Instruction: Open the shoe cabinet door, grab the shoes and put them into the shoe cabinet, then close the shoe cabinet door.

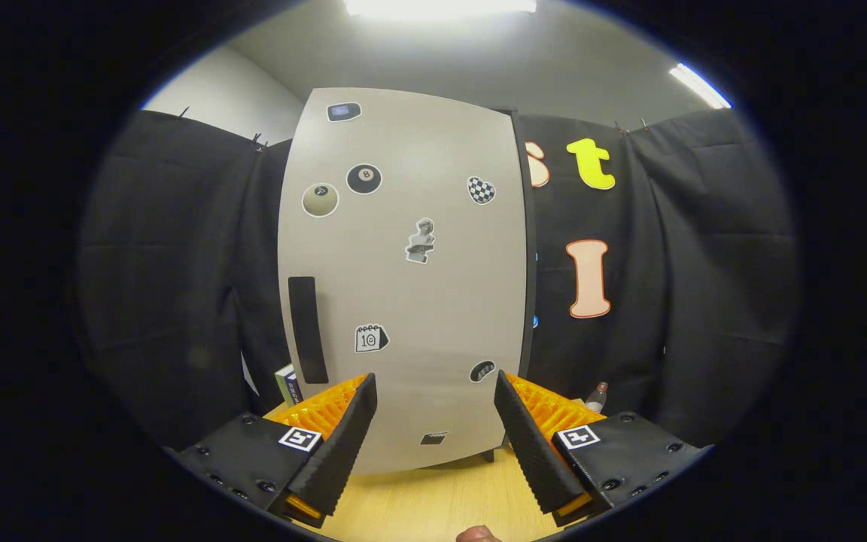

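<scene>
the cabinet [411, 278] stands upright on the table [433, 504], toward its far edge, and its door [433, 316] is closed, facing the gripper. the door is pale grey and dotted with stickers, among them an eight ball [364, 179], a cream ball [320, 200], a checkered heart [481, 190] and a small bust [421, 241]. a long dark handle [307, 330] runs upright along the door's left edge. the gripper [435, 395] hangs over the table's near part, just short of the door, fingers spread wide with nothing between them. a box [288, 384] peeks out at the cabinet's lower left, a bottle [597, 396] at its lower right. a fingertip [476, 534] shows at the table's near edge. i can't spot any shoes from here.
</scene>
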The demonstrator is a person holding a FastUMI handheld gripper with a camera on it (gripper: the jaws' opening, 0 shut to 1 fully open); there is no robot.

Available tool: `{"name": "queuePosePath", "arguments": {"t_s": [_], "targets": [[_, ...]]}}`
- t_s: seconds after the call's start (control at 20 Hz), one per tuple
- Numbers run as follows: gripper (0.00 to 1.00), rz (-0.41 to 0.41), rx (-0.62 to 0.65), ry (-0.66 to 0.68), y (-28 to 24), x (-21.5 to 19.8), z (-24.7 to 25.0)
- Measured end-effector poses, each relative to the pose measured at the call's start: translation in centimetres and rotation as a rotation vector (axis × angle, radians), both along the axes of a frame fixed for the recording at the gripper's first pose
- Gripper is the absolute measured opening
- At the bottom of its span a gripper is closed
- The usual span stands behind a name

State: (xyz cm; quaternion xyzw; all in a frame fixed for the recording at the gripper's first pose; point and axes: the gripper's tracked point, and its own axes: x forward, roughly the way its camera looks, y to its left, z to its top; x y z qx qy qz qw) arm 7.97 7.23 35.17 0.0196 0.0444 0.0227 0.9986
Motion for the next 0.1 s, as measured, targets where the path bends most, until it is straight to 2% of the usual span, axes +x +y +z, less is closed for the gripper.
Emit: {"name": "queuePosePath", "arguments": {"t_s": [0.1], "targets": [[0.98, -0.004, 0.008, 0.004, 0.08, -0.15, -0.13]]}}
